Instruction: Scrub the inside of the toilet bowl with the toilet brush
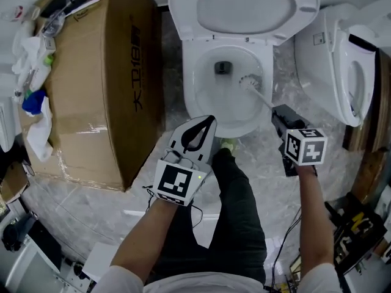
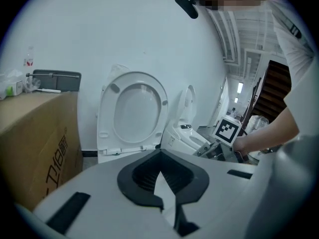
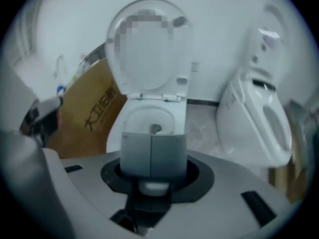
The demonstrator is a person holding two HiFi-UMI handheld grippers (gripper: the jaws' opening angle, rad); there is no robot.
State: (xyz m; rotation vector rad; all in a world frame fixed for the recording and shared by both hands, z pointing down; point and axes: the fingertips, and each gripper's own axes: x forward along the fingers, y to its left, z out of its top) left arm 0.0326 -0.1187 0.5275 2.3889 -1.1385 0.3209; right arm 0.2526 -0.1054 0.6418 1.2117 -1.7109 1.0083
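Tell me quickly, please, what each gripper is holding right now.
Left gripper: closed, holding nothing.
Right gripper: closed on the toilet brush.

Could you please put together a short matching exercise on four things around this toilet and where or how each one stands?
Things:
1. toilet brush
2. cardboard box
3. toilet lid
4. second toilet

Places or states:
A. raised open
B. left of the bowl
C. right of the bowl
D. bristles down inside the bowl

Pairs: 1-D, 2-B, 3-A, 4-C
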